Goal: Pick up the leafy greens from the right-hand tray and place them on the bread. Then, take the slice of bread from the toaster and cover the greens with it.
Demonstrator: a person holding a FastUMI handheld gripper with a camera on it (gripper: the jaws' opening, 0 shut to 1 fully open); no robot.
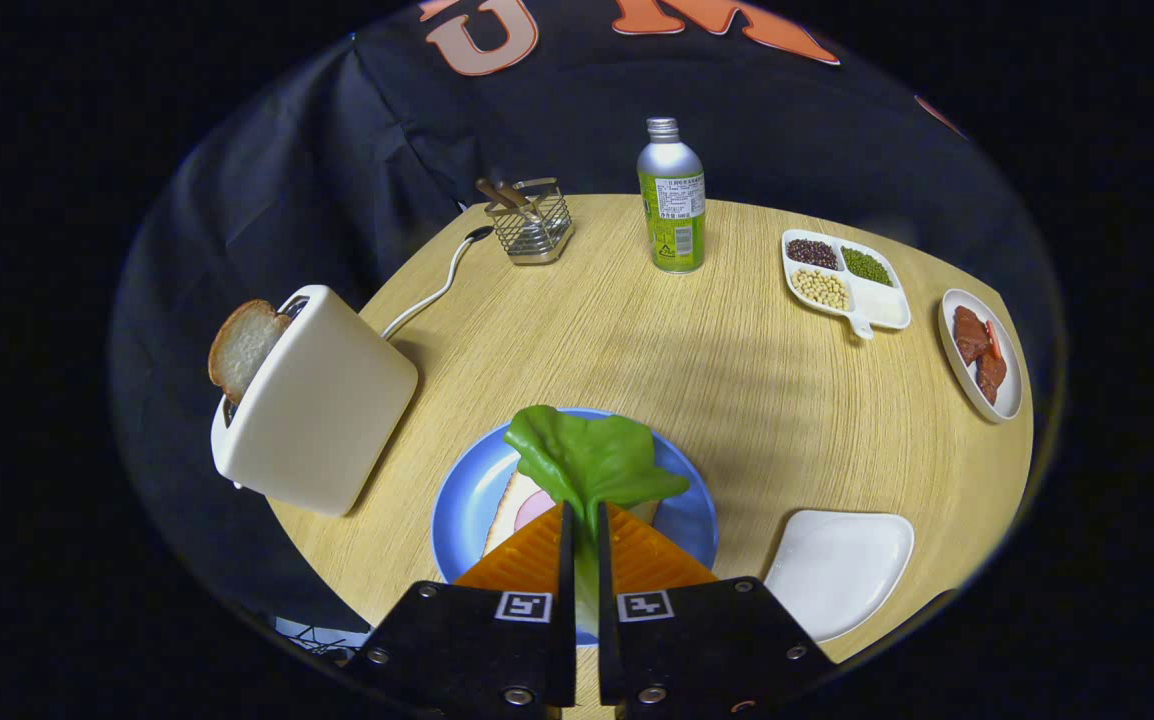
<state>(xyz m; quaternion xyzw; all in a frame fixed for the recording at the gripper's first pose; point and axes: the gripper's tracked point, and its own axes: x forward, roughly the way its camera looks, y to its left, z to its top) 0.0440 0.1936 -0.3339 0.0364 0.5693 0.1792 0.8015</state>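
My gripper [584,512] is shut on the pale stem of the leafy greens [587,460]. The green leaf spreads just ahead of the fingers, above a blue plate [457,510]. On that plate lies a slice of bread [505,510] with a pink slice of ham [534,506] on top, partly hidden by the leaf and the fingers. To the left stands a cream toaster [322,405] with a slice of bread [242,347] sticking out of its slot. An empty white tray [842,570] lies to the right of the fingers.
The round wooden table [637,330] carries a green bottle [672,200] at the back, a wire holder [532,225] with sticks, a divided dish [842,280] of beans and a small plate of red meat [980,352] on the far right. The toaster's cord [432,290] runs back.
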